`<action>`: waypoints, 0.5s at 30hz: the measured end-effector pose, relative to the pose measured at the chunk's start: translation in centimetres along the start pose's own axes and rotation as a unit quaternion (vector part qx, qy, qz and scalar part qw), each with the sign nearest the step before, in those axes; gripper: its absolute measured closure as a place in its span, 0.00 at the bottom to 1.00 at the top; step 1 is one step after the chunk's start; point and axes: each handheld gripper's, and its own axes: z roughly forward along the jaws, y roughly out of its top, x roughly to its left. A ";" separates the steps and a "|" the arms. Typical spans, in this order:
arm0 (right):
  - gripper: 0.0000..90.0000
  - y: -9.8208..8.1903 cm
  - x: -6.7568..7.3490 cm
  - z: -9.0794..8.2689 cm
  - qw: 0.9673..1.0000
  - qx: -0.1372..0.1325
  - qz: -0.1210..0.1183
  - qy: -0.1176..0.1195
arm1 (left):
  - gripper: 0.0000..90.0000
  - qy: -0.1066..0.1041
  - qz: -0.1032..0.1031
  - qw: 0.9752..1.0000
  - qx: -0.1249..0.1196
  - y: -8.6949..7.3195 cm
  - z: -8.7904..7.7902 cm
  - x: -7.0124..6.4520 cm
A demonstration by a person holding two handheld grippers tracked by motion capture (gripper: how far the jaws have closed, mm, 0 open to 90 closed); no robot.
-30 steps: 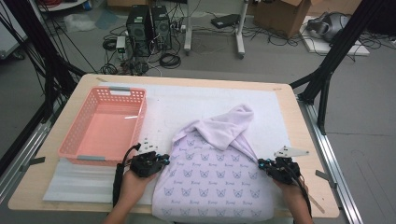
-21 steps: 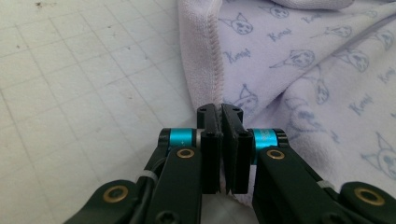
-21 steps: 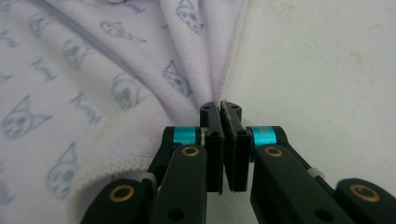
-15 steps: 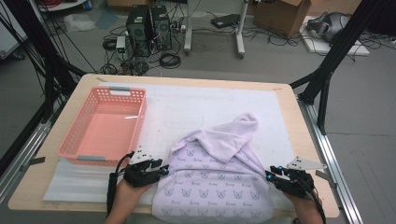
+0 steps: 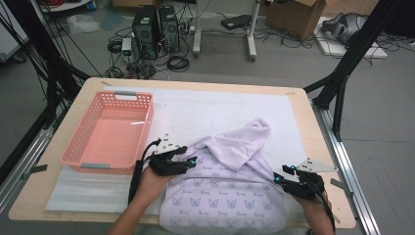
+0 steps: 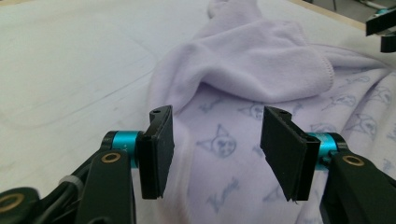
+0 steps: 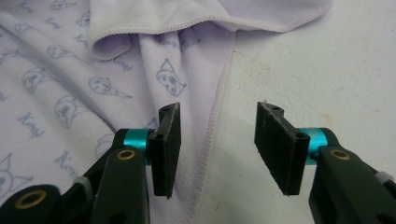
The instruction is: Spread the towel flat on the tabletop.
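A lilac towel (image 5: 225,196) printed with cat faces lies crumpled on the white mat at the table's near edge, its plain side folded up at the far end (image 5: 240,144). My left gripper (image 5: 193,161) hovers at the towel's left border, open; its jaws have just been opening, and nothing is pinched between them. Along its jaws I see the printed cloth (image 6: 219,144) lying below the left gripper (image 6: 215,149). My right gripper (image 5: 280,175) sits at the towel's right border, jaws likewise just opened and apart. Under the right gripper (image 7: 217,149) the towel's hemmed edge (image 7: 212,130) runs loose.
A pink plastic basket (image 5: 78,147) stands on the left of the table, with nothing in it. The white mat (image 5: 205,110) covers the table's middle. A wooden rim (image 5: 323,147) runs along the right. Cables and computer cases lie on the floor beyond.
Both grippers have let go of the towel and opened. The left one has moved right and up, onto the towel's left border. The towel has slumped nearer the front edge.
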 end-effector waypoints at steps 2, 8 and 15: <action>0.56 0.0 -0.2 0.1 1.000 0.001 0.002 0.000 | 0.52 -0.012 0.010 1.000 -0.002 0.6 0.9 -0.3; 0.56 0.1 -0.3 0.3 1.000 0.004 0.001 0.007 | 0.51 -0.027 0.029 0.999 0.027 2.1 3.9 -0.9; 0.56 0.2 0.1 0.7 1.000 0.014 -0.002 0.015 | 0.48 -0.011 0.023 0.998 0.064 2.4 7.8 -0.8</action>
